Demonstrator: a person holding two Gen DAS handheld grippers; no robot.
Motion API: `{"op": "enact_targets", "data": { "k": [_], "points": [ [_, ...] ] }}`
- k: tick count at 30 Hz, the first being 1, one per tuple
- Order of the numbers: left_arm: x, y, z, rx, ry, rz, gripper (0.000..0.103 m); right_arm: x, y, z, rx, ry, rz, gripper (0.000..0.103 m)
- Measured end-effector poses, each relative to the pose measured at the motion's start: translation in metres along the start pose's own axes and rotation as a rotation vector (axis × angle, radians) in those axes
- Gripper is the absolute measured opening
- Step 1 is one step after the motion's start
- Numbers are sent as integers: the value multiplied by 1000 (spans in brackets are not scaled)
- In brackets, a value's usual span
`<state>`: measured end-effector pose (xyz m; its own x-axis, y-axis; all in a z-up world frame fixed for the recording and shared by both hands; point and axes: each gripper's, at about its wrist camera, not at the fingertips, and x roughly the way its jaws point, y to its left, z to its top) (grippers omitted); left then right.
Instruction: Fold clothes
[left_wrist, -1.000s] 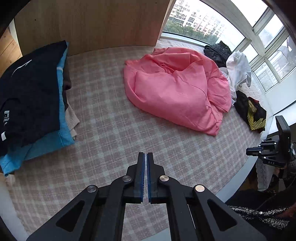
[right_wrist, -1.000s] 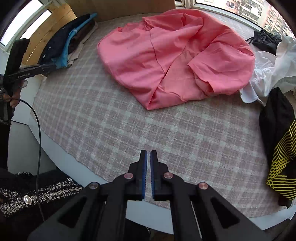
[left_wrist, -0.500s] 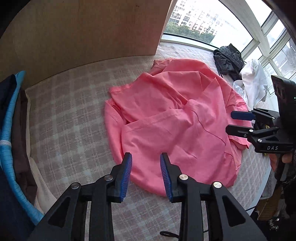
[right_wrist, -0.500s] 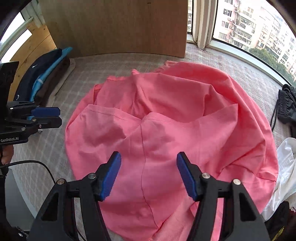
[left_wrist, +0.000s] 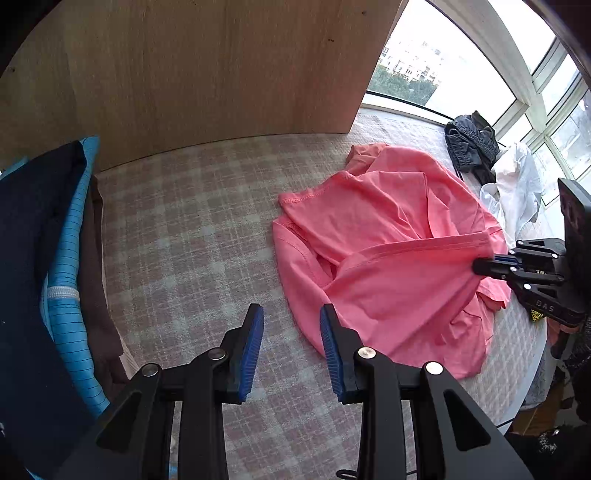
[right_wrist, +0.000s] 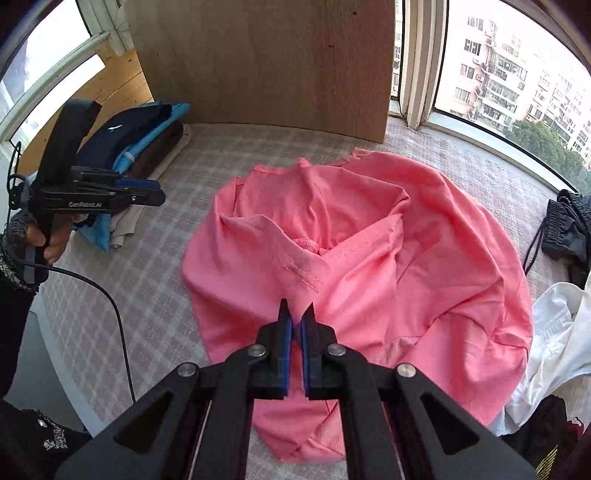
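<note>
A crumpled pink shirt (left_wrist: 388, 258) lies on the plaid-covered surface (left_wrist: 192, 229). In the left wrist view my left gripper (left_wrist: 291, 314) is open above the plaid cloth, just left of the shirt's near edge, with nothing between its fingers. My right gripper (right_wrist: 297, 317) is shut on a fold of the pink shirt (right_wrist: 369, 258) near a stitched hem. In the left wrist view the right gripper (left_wrist: 491, 266) pinches the shirt's hem at the right, and the fabric runs taut to it. The left gripper (right_wrist: 147, 192) shows at the left of the right wrist view, held by a hand.
Folded dark, blue and brown clothes are stacked (left_wrist: 55, 258) at the left by a wooden panel (left_wrist: 221, 74). A black garment (right_wrist: 565, 229) and a white one (right_wrist: 554, 332) lie right of the shirt near the windows. A cable (right_wrist: 110, 302) hangs off the front-left edge.
My right gripper has gone from wide open over the shirt to shut on a fold of it. My left gripper, open since half a second ago, has shifted left off the shirt's edge.
</note>
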<state>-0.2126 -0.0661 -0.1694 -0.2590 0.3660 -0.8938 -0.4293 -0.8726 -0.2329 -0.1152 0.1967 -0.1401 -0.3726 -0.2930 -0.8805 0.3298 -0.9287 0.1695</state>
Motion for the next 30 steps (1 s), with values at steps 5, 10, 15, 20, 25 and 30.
{"op": "enact_targets", "data": {
  "k": [5, 10, 15, 20, 25, 30],
  "points": [
    [10, -12, 13, 33, 14, 0, 32, -65, 8, -80, 95, 81, 79, 4],
    [24, -40, 28, 89, 24, -18, 36, -69, -11, -250, 445, 453, 37, 3],
    [58, -77, 44, 145, 63, -19, 38, -107, -51, -306, 684, 390, -84, 4],
    [92, -115, 61, 200, 103, -19, 45, -116, -80, -209, 497, 53, -216, 58],
    [123, -128, 74, 177, 136, -5, 45, -54, -122, -106, 428, -12, -257, 58],
    [139, -130, 81, 143, 137, -16, 29, 6, -137, -71, 369, 104, -276, 58]
  ]
}}
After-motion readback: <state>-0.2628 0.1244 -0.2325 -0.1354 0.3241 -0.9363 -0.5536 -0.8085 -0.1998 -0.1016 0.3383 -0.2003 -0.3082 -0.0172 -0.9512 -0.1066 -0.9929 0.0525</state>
